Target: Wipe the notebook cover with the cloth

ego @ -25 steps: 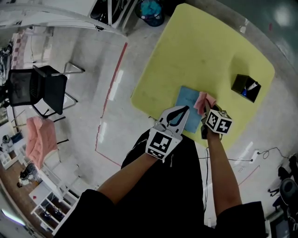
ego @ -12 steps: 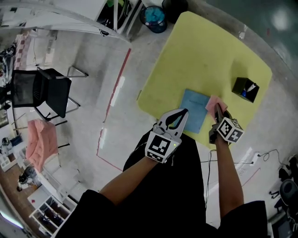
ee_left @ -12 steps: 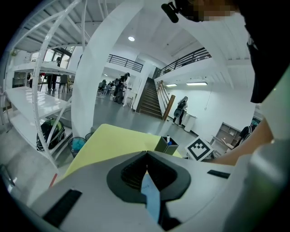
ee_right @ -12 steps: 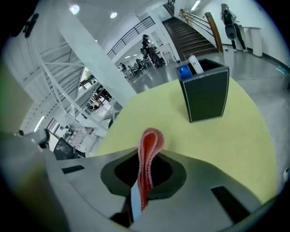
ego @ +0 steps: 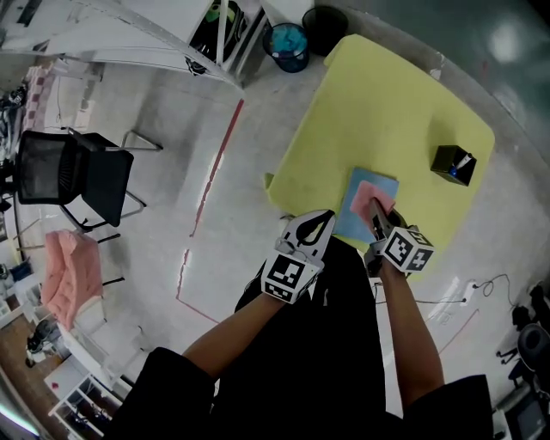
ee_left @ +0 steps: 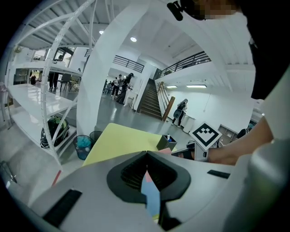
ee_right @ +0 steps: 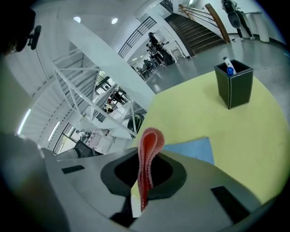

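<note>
A blue notebook (ego: 347,223) lies flat near the front edge of the yellow table (ego: 395,103). A pink cloth (ego: 367,194) rests on its cover, and my right gripper (ego: 375,211) is shut on it. In the right gripper view the cloth (ee_right: 147,156) stands folded between the jaws, with the notebook (ee_right: 192,149) just beyond. My left gripper (ego: 329,216) is shut on nothing, with its tips at the notebook's near left corner. Through its jaw opening a strip of the notebook (ee_left: 152,198) shows.
A black pen holder (ego: 453,163) stands at the table's right side, also seen as the pen holder (ee_right: 233,86). A blue bin (ego: 286,41) and a black bin (ego: 325,21) stand past the far corner. A black chair (ego: 73,168) is on the floor to the left.
My right gripper has carried the cloth from beside the notebook's right edge leftward onto its cover. My left gripper has drawn back off the notebook toward the table's front edge.
</note>
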`<state>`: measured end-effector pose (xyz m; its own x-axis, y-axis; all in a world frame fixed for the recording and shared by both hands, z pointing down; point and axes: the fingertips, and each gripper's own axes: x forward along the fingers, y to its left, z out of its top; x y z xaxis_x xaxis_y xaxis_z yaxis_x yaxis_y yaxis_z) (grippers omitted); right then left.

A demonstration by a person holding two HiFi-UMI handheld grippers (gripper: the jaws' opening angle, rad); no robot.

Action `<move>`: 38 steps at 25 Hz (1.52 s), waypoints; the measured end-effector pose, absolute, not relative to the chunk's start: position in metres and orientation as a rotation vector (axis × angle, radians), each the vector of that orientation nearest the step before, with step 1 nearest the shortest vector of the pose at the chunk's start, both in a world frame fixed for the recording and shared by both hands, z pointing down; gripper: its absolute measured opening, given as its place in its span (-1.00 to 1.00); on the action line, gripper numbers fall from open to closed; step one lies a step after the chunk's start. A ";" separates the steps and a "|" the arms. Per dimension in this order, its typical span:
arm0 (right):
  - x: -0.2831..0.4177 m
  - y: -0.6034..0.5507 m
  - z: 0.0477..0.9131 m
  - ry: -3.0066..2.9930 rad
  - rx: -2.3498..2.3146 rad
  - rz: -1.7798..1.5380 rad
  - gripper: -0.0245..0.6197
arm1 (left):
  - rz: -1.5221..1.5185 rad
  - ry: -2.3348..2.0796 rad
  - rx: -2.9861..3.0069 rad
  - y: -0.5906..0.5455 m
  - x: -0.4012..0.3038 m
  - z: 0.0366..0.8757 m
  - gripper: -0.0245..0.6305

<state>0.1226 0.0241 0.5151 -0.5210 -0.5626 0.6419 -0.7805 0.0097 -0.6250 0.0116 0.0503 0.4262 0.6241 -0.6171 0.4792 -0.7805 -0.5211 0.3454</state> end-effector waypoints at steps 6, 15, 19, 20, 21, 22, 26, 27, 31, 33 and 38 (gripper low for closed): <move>0.077 0.039 0.546 -2.034 1.336 1.481 -0.81 | 0.390 -1.090 2.309 0.064 -0.016 0.435 -0.91; 0.051 0.048 0.614 -1.916 1.250 1.562 -0.81 | 0.381 -1.111 2.238 0.065 -0.042 0.461 -0.91; 0.049 0.045 0.628 -1.895 1.259 1.557 -0.81 | 0.389 -1.111 2.242 0.059 -0.051 0.469 -0.91; 0.049 0.045 0.630 -1.891 1.264 1.560 -0.81 | 0.392 -1.114 2.244 0.057 -0.052 0.471 -0.91; 0.050 0.045 0.633 -1.884 1.270 1.562 -0.81 | 0.393 -1.120 2.245 0.054 -0.054 0.473 -0.91; 0.052 0.044 0.637 -1.875 1.278 1.562 -0.81 | 0.392 -1.133 2.241 0.051 -0.057 0.476 -0.91; 0.056 0.041 0.645 -1.853 1.291 1.527 -0.81 | 0.356 -1.216 2.188 0.034 -0.076 0.481 -0.91; 0.057 0.040 0.647 -1.851 1.289 1.517 -0.81 | 0.352 -1.225 2.182 0.032 -0.079 0.482 -0.91; 0.059 0.040 0.652 -1.837 1.289 1.498 -0.81 | 0.372 -1.204 2.199 0.034 -0.076 0.486 -0.91; 0.059 0.042 0.655 -1.840 1.286 1.498 -0.81 | 0.384 -1.189 2.202 0.039 -0.073 0.490 -0.91; 0.061 0.043 0.655 -1.849 1.282 1.500 -0.81 | 0.387 -1.169 2.199 0.051 -0.064 0.489 -0.91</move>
<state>0.0611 0.0434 0.6552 -0.4773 -0.3831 0.7908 -0.8529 -0.0147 -0.5218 -0.0644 0.0507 0.4889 0.5674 -0.6442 0.5129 -0.8230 -0.4228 0.3793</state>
